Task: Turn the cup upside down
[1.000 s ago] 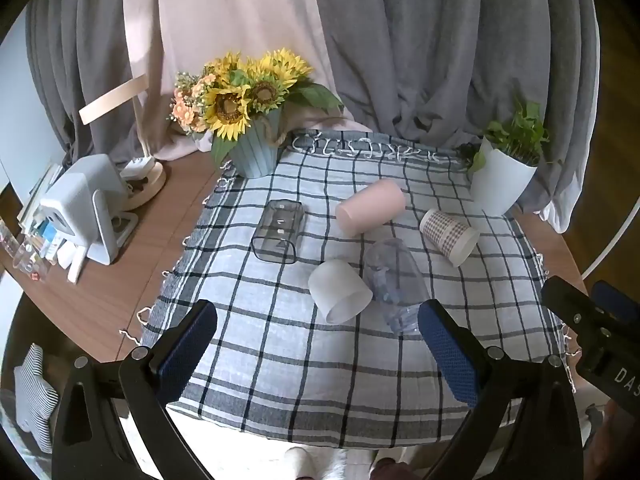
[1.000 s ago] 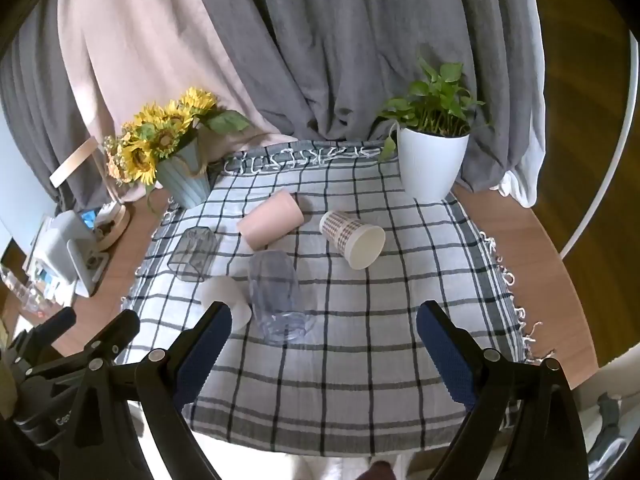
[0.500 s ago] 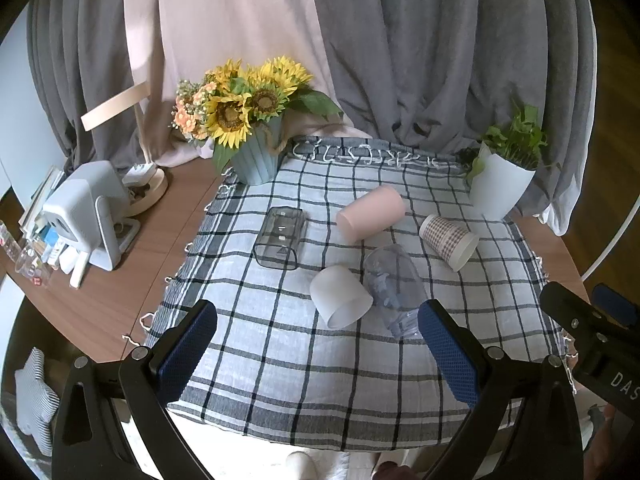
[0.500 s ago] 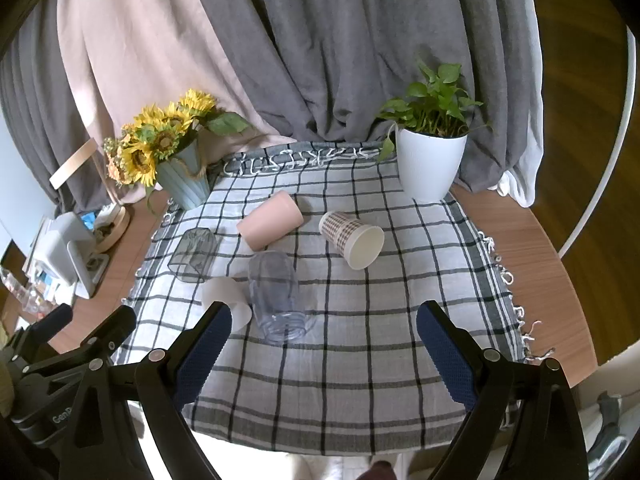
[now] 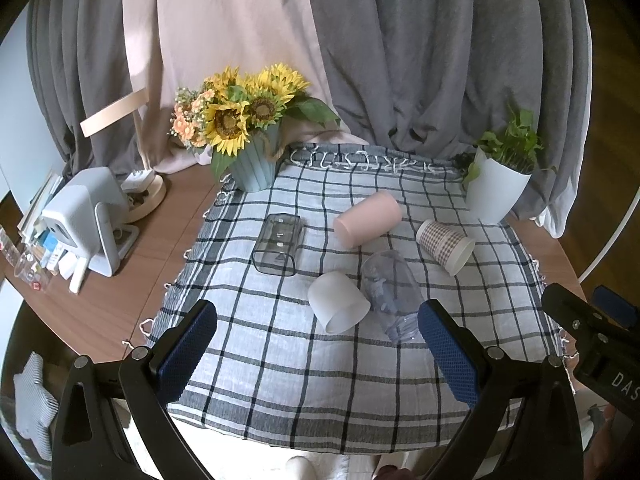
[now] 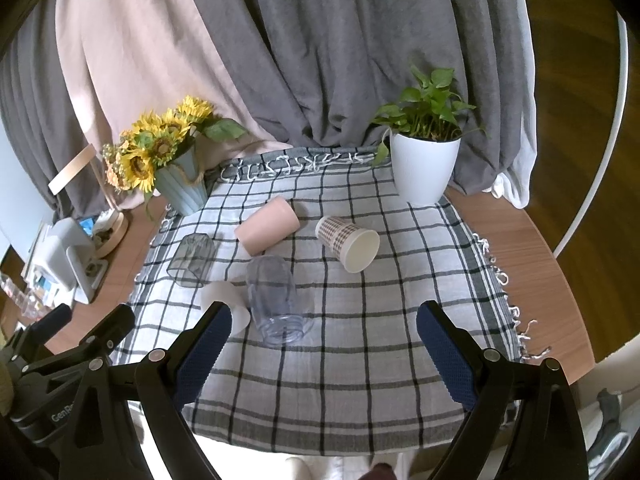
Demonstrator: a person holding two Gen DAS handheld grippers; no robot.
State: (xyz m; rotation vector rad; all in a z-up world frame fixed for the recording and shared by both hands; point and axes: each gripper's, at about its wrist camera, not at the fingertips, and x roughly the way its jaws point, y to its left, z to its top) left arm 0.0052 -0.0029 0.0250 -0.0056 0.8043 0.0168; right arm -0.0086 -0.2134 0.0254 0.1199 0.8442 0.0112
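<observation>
1. The left gripper point(image 5: 318, 354) hangs above the near edge of the checked cloth point(image 5: 280, 380), its blue-padded fingers point(image 5: 186, 350) spread wide with nothing between them.
2. The right gripper point(image 6: 322, 354) is likewise spread wide and empty, just to the right of the left one, over the same near edge.
3. Five cups lie on their sides further out on the cloth, all apart from both grippers.
4. Nearest are the white cup point(image 5: 338, 307) and the clear cup point(image 5: 392, 296), side by side and touching or nearly so, mouths toward the grippers.
5. Beyond them lie the grey cup point(image 5: 278, 245) on the left, the pink cup point(image 5: 368, 219) in the middle and the patterned paper cup point(image 5: 446, 246) on the right.
6. At the far corners of the cloth stand a sunflower vase point(image 5: 254, 168) on the left and a white plant pot point(image 5: 494, 188) on the right, with curtains point(image 5: 400, 48) behind.
</observation>
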